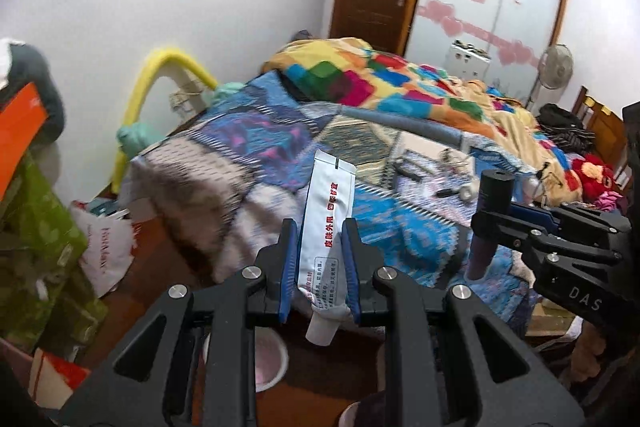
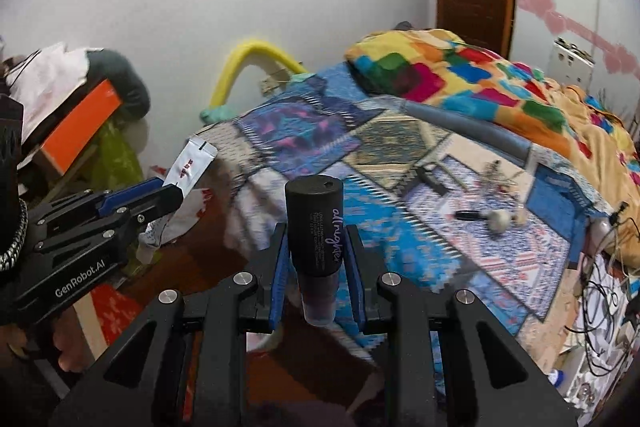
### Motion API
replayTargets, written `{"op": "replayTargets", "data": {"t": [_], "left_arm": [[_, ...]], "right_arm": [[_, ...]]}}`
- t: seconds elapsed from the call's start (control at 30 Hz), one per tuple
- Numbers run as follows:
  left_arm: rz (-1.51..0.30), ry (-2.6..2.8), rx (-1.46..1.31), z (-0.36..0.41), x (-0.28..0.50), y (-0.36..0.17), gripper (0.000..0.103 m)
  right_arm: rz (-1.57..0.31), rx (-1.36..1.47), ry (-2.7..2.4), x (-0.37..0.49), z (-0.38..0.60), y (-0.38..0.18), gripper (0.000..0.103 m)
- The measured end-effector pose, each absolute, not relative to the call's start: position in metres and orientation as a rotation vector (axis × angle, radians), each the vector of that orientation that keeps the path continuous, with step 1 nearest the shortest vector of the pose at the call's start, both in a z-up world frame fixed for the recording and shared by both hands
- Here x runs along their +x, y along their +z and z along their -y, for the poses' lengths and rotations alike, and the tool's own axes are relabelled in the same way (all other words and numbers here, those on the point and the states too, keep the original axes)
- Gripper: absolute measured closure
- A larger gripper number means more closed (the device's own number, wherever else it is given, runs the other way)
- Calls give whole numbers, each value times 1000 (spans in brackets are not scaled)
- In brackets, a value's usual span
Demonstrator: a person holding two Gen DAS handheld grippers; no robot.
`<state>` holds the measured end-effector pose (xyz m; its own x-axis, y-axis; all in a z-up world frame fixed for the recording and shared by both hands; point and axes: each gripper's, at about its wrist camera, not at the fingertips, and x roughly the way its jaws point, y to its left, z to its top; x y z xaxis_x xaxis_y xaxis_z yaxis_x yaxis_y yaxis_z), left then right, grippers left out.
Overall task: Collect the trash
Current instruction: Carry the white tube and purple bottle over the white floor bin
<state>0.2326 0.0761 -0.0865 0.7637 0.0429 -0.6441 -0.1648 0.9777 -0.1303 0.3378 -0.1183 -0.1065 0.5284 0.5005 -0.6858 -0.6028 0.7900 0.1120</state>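
Trash is in both our grippers: the left gripper point(image 1: 320, 239) is clamped on a white squeeze tube point(image 1: 326, 223) with red lettering, its crimped end pointing up and its cap hanging below the blue pads point(image 1: 289, 259), and the right gripper point(image 2: 316, 247) is clamped on a dark cylindrical bottle point(image 2: 316, 227) with purple script on its side, held upright with its black cap on top. In the left wrist view we see the right gripper off to the side with the bottle standing between its fingers; in the right wrist view the left gripper shows at the left edge with the tube sticking up and out of it. Both items are held in the air beside the bed point(image 1: 400, 227), which is covered by a blue patterned quilt point(image 2: 440, 227) and a bright multicoloured blanket point(image 1: 380, 75). A few small objects point(image 2: 492, 215) lie on the quilt, too blurred for us to name. A white plastic bag point(image 1: 106, 247) sits on the floor beside the bed.
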Motion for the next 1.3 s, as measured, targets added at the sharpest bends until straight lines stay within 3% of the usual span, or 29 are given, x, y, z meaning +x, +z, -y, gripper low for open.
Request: {"op": "replayTargets", "data": {"t": [0.43, 1.0, 1.3], "left_arm": [[-824, 222, -230, -145, 189, -145, 81], [-1122, 227, -342, -170, 211, -281, 81], [-1226, 276, -404, -185, 213, -327, 81]], "right_arm": [[-868, -198, 781, 306, 37, -152, 79], [-1252, -287, 830, 320, -31, -291, 79], [-1329, -341, 826, 333, -63, -331, 79]]}}
